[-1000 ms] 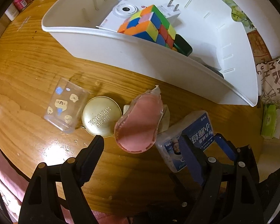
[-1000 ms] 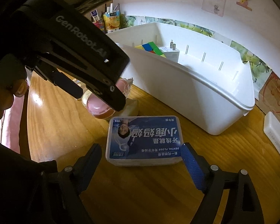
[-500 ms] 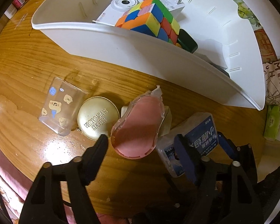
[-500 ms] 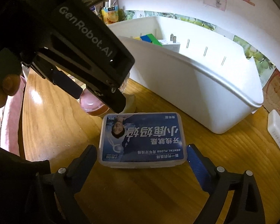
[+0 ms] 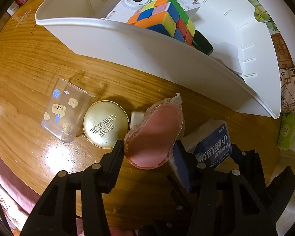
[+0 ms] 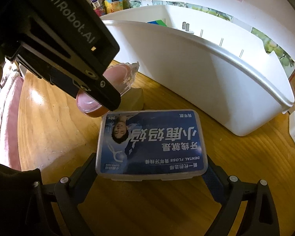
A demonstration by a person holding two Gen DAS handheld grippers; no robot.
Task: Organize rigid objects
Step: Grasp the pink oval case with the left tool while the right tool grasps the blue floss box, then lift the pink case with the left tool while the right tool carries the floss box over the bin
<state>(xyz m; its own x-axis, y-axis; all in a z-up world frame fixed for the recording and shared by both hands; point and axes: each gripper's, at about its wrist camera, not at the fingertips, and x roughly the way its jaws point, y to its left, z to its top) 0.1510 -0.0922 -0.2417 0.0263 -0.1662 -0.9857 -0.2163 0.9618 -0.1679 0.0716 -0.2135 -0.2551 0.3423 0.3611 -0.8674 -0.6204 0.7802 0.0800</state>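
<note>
Pinching in from nine and three o'clock, the left gripper (image 5: 147, 153) has its jaws shut on the pink correction-tape dispenser (image 5: 154, 135), pads pressed to both sides of its clear shell. That is a sideways grip across the narrow waist, a sensible hold for lifting it straight up off the wooden table (image 5: 29, 59). The dispenser leans on a small white block beneath it.

Over on the right, the right gripper (image 6: 150, 169) stands wide open, jaws having just widened, straddling the blue dental floss box (image 6: 151, 143); I judge the pads are not yet pressing. Its label reads "DENTAL FLOSS" and "50", upside down from here, with Chinese characters. The body of the left gripper at ten o'clock in the right wrist view carries "GenRobot.AI".

At nine o'clock of the dispenser sits a round gold tin (image 5: 106, 123) marked "VICTORIA'S SUGER", then a clear cartoon-printed case (image 5: 64, 110) farther out.

Beyond, at twelve o'clock, the white bin (image 5: 157, 59) already holds a Rubik's cube (image 5: 163, 19), a white toy camera (image 5: 135, 1), a plug adapter and a dark green piece. That is surely where both items are headed.
</note>
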